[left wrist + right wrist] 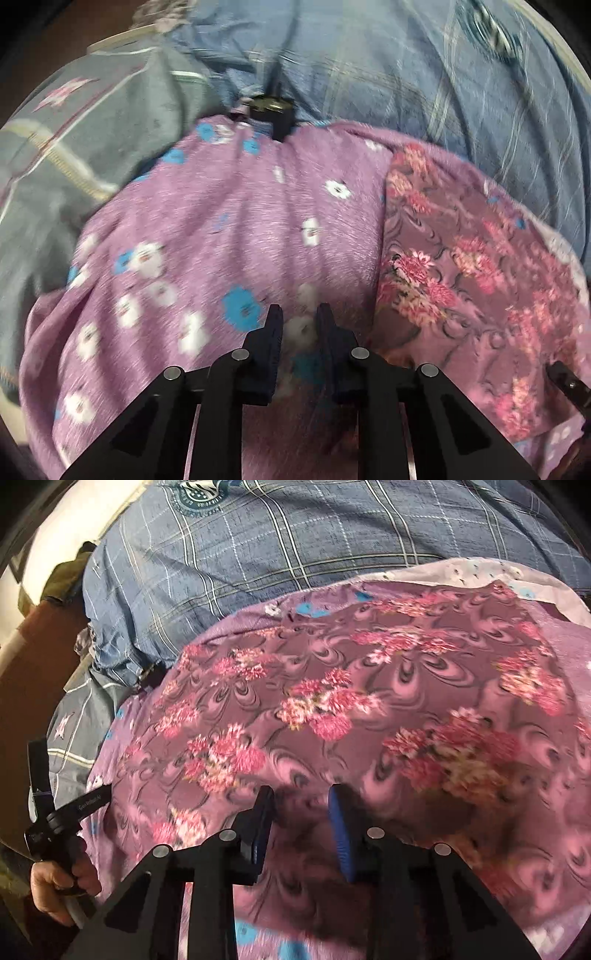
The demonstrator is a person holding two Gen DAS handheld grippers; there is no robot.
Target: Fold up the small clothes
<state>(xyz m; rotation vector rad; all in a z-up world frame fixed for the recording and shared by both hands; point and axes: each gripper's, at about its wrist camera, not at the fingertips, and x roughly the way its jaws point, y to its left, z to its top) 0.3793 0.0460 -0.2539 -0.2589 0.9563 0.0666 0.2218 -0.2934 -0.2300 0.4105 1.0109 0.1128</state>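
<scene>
A mauve cloth with pink flower clusters (332, 701) lies spread on a lilac sheet with blue and white flowers (240, 229); it also shows at the right of the left wrist view (461, 266). My left gripper (299, 317) hovers over the lilac sheet, just left of the cloth's edge, jaws a little apart with nothing between them. My right gripper (301, 797) is open over the near part of the mauve cloth, holding nothing. The left gripper also shows at the left of the right wrist view (74, 805), held by a hand.
A blue plaid cover (277, 554) lies beyond the cloth. A grey fabric with star prints (74, 155) lies to the left. A small black object (269, 110) sits at the far edge of the lilac sheet. A brown surface (33, 657) shows at far left.
</scene>
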